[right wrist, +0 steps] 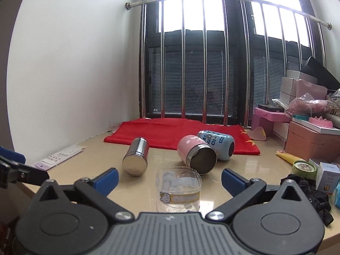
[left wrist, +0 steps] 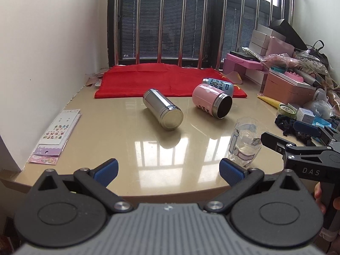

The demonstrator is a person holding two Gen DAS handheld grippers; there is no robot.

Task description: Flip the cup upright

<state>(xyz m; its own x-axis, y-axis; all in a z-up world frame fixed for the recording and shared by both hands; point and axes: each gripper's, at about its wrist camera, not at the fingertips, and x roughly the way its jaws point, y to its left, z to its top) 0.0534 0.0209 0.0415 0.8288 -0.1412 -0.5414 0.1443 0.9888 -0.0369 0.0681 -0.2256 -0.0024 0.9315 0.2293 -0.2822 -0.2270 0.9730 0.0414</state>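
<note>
Clear cup: we see the clear plastic cup [right wrist: 178, 188] with cartoon stickers standing mouth-up near the table's front edge, right of centre, between our right gripper's fingers but touching neither.
Right gripper: our right gripper [right wrist: 169, 180] is spread wide, a blue pad on each side of the cup with bare room on both sides.
Left gripper: our left gripper [left wrist: 169, 171] is released, grasping nothing, over the front edge of the table [left wrist: 119, 131]; the cup [left wrist: 244, 142] sits just beyond its right finger.
Steel cup: we see the steel cup [left wrist: 163, 111] lying on its side mid-table, open beige surface all around it.
Pink cup: the pink cup [left wrist: 212, 101] lies on its side, dark mouth toward us, touching the blue cup [left wrist: 218, 85] behind it.
Red cloth: the red cloth [left wrist: 161, 80] covers the far side under the window bars.
Margins: sticker sheets [left wrist: 57, 133] line the left edge; boxes [left wrist: 286, 87] and clutter crowd the right.
</note>
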